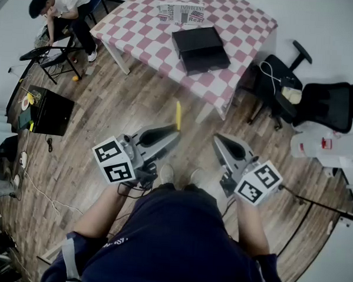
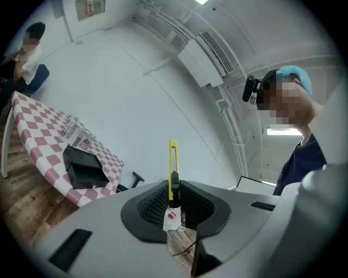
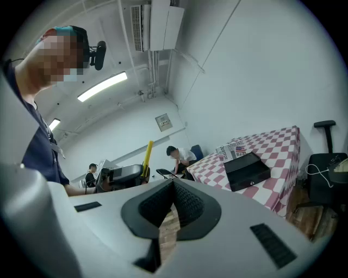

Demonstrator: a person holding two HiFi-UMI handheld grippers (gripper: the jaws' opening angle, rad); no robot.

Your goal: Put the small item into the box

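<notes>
Plank floor (image 1: pixel 107 110) and plain white walls; at 12 to 1 o'clock in the head view stands a table (image 1: pixel 229 28) under a pink-and-white checked cloth, bearing the black box (image 1: pixel 200 49) and, at its far edge, a newspaper (image 1: pixel 180 12). A seated person (image 1: pixel 62 8) is at 10 o'clock and office chairs (image 1: pixel 329 104) at 2 to 3 o'clock. The small item, a slim yellow utility knife (image 1: pixel 178 116), is carried in the air, well apart from the box: the left gripper (image 1: pixel 174 131) is clamped on its lower end, and the handle stands upright toward 12 o'clock above the pads (image 2: pixel 173 163). The right gripper (image 1: pixel 219 140) has its pads together with nothing between them (image 3: pixel 174 184). The step in hand appears to be the carry to the table. To do it well, keep the clamp firm so that the thin handle does not pivot, approach the box (image 2: pixel 84 165) from above, then tip the knife flat low over the cavity before release. Whether the lid is up cannot be told from here — the empty gripper may be needed to raise it. Legible print is scarce: the newspaper (image 3: pixel 235 147) shows the word "Real" beside a flag motif, the rest being too small. A white tag with red marks low on the knife cannot be read, and the marker cubes carry only black-and-white squares.
</notes>
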